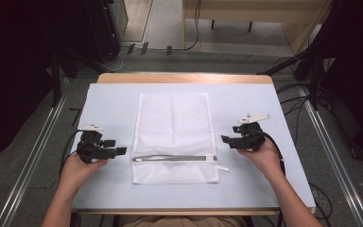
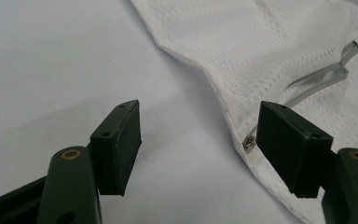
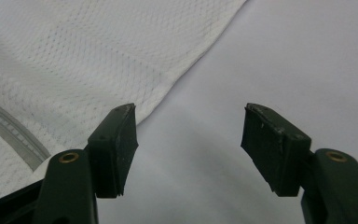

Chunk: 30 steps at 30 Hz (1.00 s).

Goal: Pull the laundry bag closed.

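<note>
left tool agape | zipper end beside jaw | mesh bag

You see the counter evenly and brightly lit from above, while the room around it falls into deep black. In both gripper views the black pads close to the lens look soft, shadows under each hand-held gripper are faint, and the white mesh bag stays fairly sharp without glare.

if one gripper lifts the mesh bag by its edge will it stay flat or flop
Probably flop: the mesh bag is thin netting lying limp and flat on the table. It looks light, so it should lift easily. The zipper strip looks like the only stiffer part and may hang as a slight ridge.
</note>
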Tool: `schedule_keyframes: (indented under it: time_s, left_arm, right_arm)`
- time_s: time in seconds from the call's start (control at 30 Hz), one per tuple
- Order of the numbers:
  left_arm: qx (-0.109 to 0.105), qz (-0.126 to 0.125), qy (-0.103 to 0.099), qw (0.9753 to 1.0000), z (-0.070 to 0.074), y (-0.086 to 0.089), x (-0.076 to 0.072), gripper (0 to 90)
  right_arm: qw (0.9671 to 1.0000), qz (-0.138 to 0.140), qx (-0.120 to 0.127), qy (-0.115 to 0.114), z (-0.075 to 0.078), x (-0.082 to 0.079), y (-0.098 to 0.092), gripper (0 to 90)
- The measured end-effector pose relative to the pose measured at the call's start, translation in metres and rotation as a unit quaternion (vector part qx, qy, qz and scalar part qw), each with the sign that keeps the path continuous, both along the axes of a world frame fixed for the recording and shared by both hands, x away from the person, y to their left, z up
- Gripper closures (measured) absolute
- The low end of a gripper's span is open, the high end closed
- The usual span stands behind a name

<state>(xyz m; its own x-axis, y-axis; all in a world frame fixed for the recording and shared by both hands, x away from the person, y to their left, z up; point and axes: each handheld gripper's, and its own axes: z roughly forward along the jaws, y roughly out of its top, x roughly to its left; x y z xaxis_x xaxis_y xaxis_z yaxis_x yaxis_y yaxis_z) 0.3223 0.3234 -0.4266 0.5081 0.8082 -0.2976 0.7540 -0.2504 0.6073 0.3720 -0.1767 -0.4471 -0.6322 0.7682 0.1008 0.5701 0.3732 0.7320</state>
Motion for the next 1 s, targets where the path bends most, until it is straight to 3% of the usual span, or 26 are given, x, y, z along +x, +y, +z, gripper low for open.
schedule_keyframes:
  time_s: [0.1, 0.17, 0.43, 0.47, 0.57, 1.0]
  left_arm:
    - [-0.001, 0.004, 0.004, 1.0, 0.0, 0.0, 0.001, 31.5]
    - [-0.032, 0.019, 0.025, 0.999, 0.001, 0.002, 0.005, 32.6]
    - [-0.014, 0.005, 0.022, 0.9996, -0.001, 0.0, 0.009, 34.3]
    - [-0.017, 0.008, 0.029, 0.9994, -0.001, -0.001, 0.01, 36.7]
    - [-0.013, 0.007, 0.023, 0.9996, -0.001, -0.002, 0.011, 39.3]
    - [-0.028, -0.003, 0.025, 0.9993, 0.002, -0.004, 0.011, 37.9]
  right_arm:
    - [1.0, 0.005, 0.002, 0.002, 0.0, -0.001, 0.001, 40.3]
    - [0.9999, 0.012, 0.007, 0.006, 0.001, -0.002, 0.003, 40.5]
    - [0.9998, 0.015, 0.006, 0.01, 0.0, -0.005, 0.005, 40.1]
    - [0.9998, 0.014, 0.006, 0.009, 0.0, -0.006, 0.005, 40.2]
    - [0.9998, 0.015, 0.004, 0.012, -0.001, -0.007, 0.005, 40.4]
    - [0.9993, 0.028, 0.005, 0.023, 0.001, -0.014, 0.012, 43.4]
